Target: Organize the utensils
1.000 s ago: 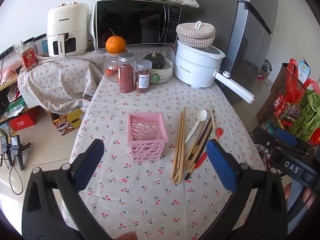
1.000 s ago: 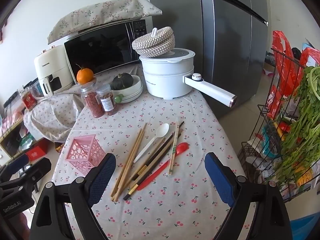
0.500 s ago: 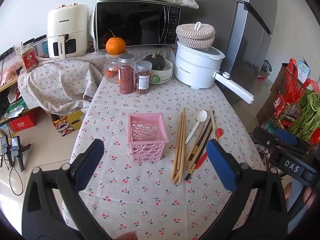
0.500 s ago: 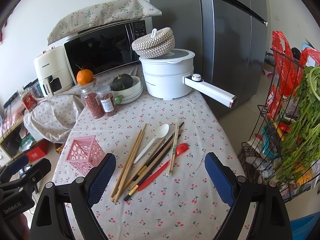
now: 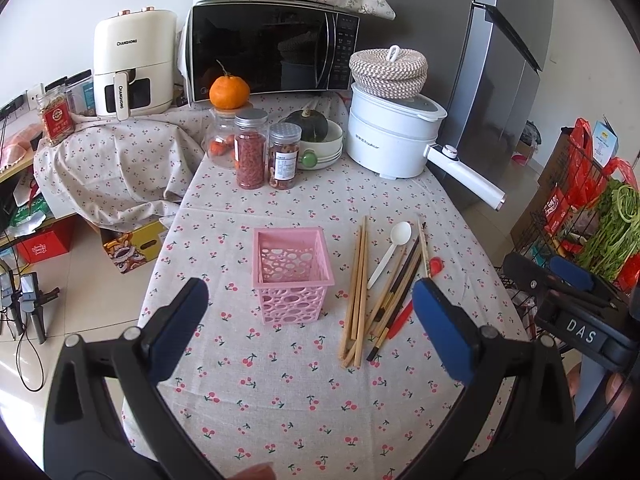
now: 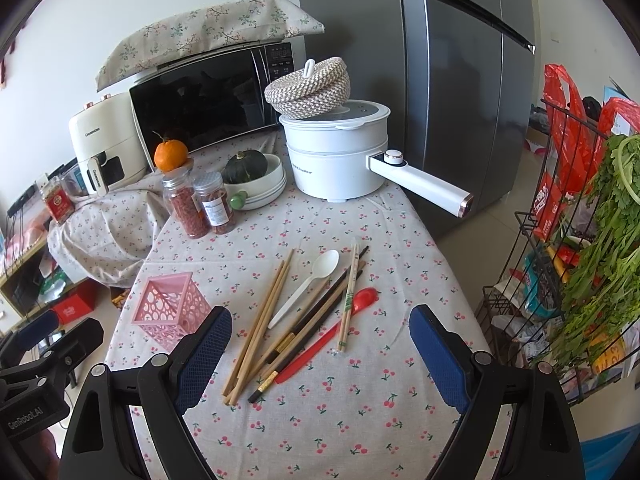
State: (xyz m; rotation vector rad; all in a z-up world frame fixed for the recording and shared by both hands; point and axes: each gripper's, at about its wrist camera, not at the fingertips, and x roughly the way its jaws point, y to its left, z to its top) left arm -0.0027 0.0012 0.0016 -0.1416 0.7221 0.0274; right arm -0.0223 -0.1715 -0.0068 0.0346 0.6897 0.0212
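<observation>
a home kitchen: a black-fronted microwave (image 5: 272, 48) with a floral cloth on top, a cream air fryer (image 5: 134, 62), a white electric cooking pot (image 5: 390, 136) and a tall grey refrigerator (image 6: 452, 80) ring a table under a cherry-print tablecloth (image 5: 280, 368), with jars of dried food (image 5: 251, 148) and a wire rack of leafy greens (image 6: 600, 240) nearby.

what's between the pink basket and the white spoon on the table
A bundle of light wooden chopsticks lies between the pink basket and the white spoon, apart from both on the cloth. Both wrist views show it.
</observation>
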